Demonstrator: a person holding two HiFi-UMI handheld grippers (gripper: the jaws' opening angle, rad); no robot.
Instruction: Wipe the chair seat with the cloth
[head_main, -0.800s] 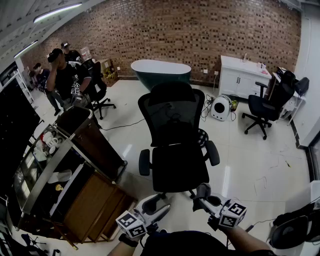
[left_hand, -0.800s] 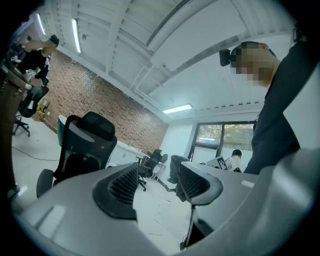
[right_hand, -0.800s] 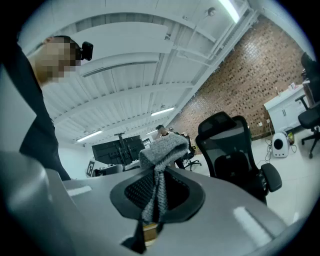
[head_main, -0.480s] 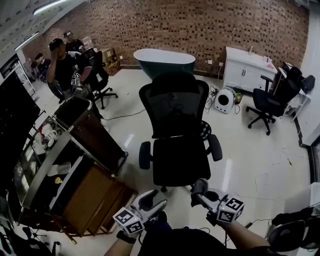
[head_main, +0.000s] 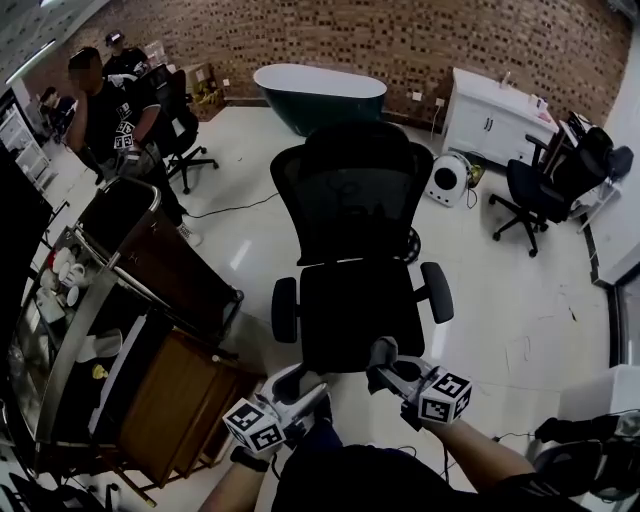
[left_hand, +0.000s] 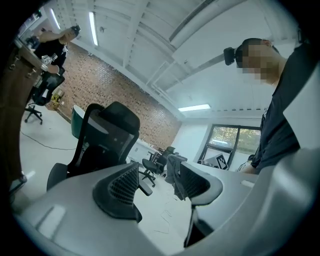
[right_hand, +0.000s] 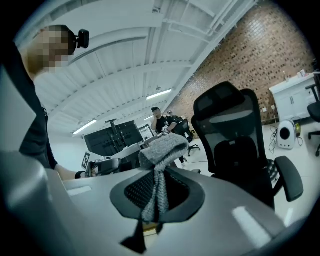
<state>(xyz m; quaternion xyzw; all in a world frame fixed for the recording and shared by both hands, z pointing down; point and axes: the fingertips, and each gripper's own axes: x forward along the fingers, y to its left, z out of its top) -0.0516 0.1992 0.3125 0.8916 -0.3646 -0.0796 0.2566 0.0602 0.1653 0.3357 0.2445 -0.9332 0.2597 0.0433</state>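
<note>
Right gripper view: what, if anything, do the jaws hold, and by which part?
The right gripper pinches a grey knitted cloth by a bunched stretch, one end bulging beyond.

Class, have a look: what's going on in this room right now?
A person stands facing a black office chair, holding a tool in each hand. The right tool is shut on a grey cloth, which bunches up above its jaws. The left tool is open and holds nothing. Both hover near the front edge of the chair seat. The cloth does not appear to touch the seat yet.
</note>
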